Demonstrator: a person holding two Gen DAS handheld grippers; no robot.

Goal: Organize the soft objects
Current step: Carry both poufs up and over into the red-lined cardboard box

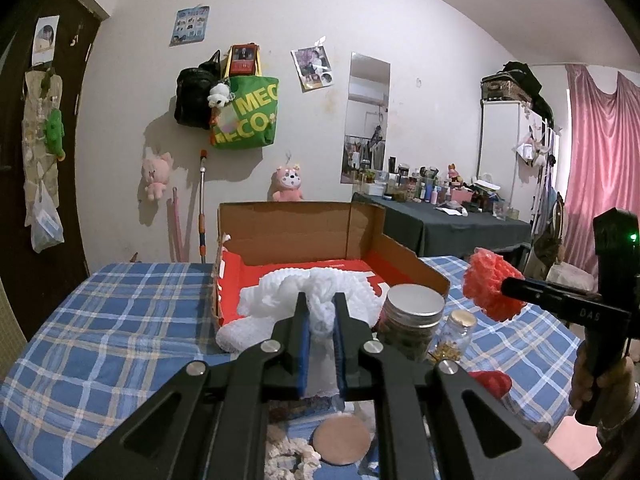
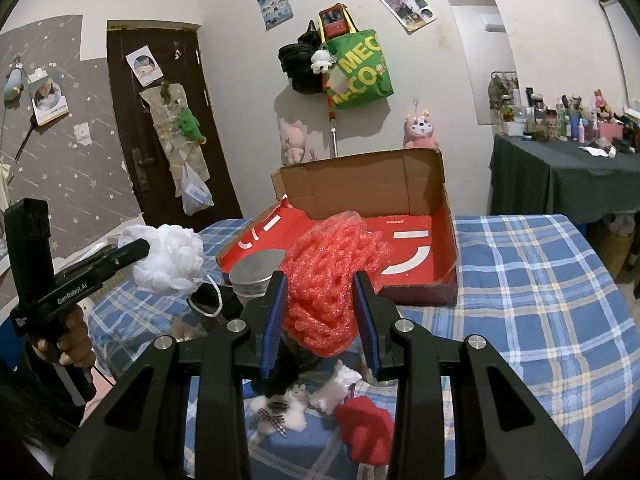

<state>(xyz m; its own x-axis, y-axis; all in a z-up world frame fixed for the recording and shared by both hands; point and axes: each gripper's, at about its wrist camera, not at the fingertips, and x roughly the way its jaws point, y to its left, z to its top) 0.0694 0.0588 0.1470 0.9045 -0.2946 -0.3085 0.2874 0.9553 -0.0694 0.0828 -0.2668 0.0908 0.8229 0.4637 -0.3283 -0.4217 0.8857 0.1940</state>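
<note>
Above the plaid cloth (image 2: 540, 300), left gripper (image 1: 320, 320) pinches a white mesh puff (image 1: 320, 300), right gripper (image 2: 320, 300) a red netted puff (image 2: 332, 276).

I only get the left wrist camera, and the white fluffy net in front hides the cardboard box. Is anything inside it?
Observer: No. In the right wrist view nothing lies on the red floor of the cardboard box.
Operator: Is the red net properly gripped?
Observer: Yes. The right gripper presses a pad on each side of the red net.
Operator: Anything hanging off the white one?
Observer: A cord loop dangles under the white net, which the left gripper holds.
</note>
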